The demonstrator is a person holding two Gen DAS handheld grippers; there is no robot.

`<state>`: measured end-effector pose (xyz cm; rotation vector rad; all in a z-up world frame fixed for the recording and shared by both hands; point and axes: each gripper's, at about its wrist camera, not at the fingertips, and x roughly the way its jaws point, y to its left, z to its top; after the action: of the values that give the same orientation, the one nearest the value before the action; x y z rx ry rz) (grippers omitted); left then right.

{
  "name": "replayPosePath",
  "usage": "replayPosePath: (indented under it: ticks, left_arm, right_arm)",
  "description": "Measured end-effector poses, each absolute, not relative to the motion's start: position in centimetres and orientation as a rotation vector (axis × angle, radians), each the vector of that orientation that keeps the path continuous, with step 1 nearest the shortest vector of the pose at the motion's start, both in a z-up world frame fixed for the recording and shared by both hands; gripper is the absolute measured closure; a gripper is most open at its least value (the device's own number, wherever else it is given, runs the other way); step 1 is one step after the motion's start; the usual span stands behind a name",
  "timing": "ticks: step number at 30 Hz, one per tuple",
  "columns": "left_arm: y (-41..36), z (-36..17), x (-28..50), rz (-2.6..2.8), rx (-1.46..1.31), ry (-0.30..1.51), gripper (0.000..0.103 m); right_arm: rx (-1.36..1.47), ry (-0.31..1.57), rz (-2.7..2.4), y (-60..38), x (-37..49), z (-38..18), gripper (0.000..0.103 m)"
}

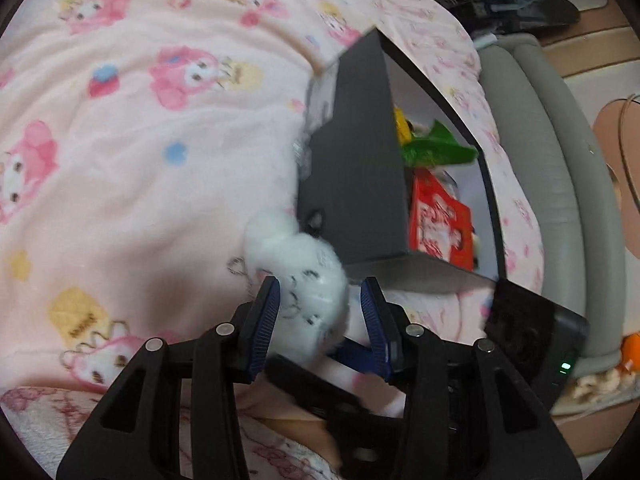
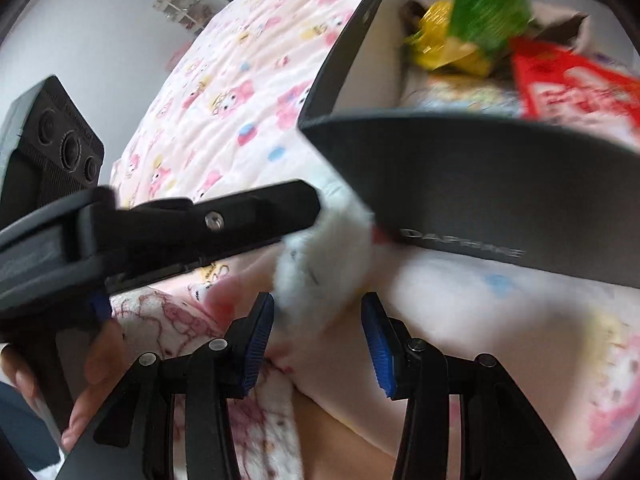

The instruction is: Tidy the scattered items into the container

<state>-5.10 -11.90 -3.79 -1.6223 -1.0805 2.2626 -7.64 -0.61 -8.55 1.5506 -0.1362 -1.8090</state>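
Note:
A white plush toy (image 1: 308, 284) with a small metal chain lies on the pink cartoon-print blanket, against the near wall of the dark grey box (image 1: 356, 184). My left gripper (image 1: 320, 300) is open, its blue pads on either side of the toy. In the right wrist view the toy (image 2: 324, 260) sits just ahead of my open right gripper (image 2: 318, 312), and the left gripper's black body (image 2: 200, 224) reaches in from the left. The box (image 2: 480, 176) holds a green packet (image 2: 492, 4), a yellow packet (image 2: 436, 32) and a red packet (image 2: 576, 80).
The blanket (image 1: 140, 152) covers the bed. A black device (image 1: 532, 336) with a green light lies right of the box. A grey padded bed edge (image 1: 560, 184) runs along the right, with floor beyond. The box's near wall stands close ahead of both grippers.

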Motion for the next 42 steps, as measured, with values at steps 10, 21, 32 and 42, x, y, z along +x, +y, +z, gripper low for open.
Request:
replayPosePath:
  ticks: [10,21,32,42]
  left_arm:
    - [-10.5,-4.0,-5.2,2.293,-1.657,-0.953,0.057]
    - [-7.4,-5.0,-6.4,2.185,-1.706,-0.850,0.055]
    - [-6.3,-6.0,-7.0,2.174,-1.749,-0.826,0.070]
    - [-8.2,-5.3,-5.9,2.133,-1.641,-1.030,0.062]
  right_arm:
    - [1.510,-0.094,-1.894,5.0,-5.4,-6.3,0.082]
    - [1.591,-0.348,-1.993,13.4,-7.2,-7.2,0.065]
    - [1.538,-0.299,-1.972,10.1,-5.8,-7.6,0.072]
    - [1.542,-0.564,-1.983,14.2,-7.1,-7.0,0.071]
